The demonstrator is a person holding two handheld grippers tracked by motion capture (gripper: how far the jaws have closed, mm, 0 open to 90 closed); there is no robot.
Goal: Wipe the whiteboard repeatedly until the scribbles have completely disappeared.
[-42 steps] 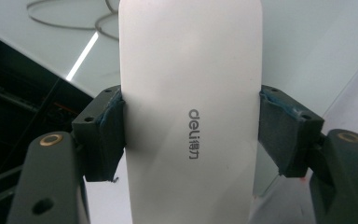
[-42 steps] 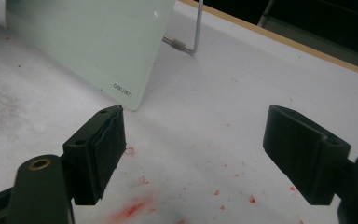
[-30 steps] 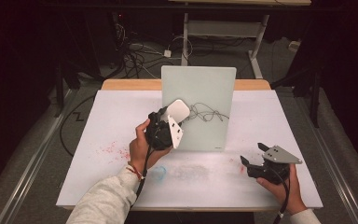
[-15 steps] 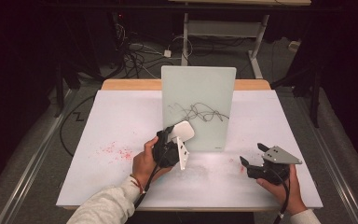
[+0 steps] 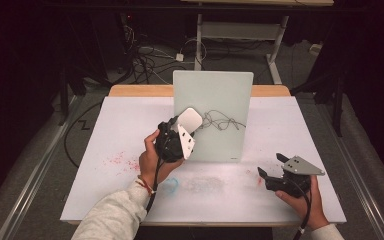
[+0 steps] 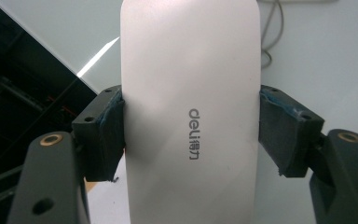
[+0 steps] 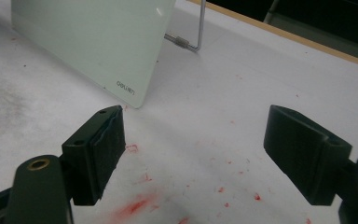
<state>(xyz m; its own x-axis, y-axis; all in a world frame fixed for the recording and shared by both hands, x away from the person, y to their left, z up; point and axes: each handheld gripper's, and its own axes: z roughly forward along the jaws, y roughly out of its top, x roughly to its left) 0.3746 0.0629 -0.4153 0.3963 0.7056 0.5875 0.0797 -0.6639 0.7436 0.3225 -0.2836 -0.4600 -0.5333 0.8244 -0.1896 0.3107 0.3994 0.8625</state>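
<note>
A pale green glass board (image 5: 215, 107) stands upright at the back centre of the white worktop (image 5: 300, 130), a white oblong eraser (image 5: 189, 120) held against its left front, the right gripper (image 5: 272, 167) low at the front right.

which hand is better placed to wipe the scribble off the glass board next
Left. The left gripper is shut on the white eraser, held up at the glass board beside the scribble. The right gripper sits low over the table, jaws open and empty, off the board's right corner.
</note>
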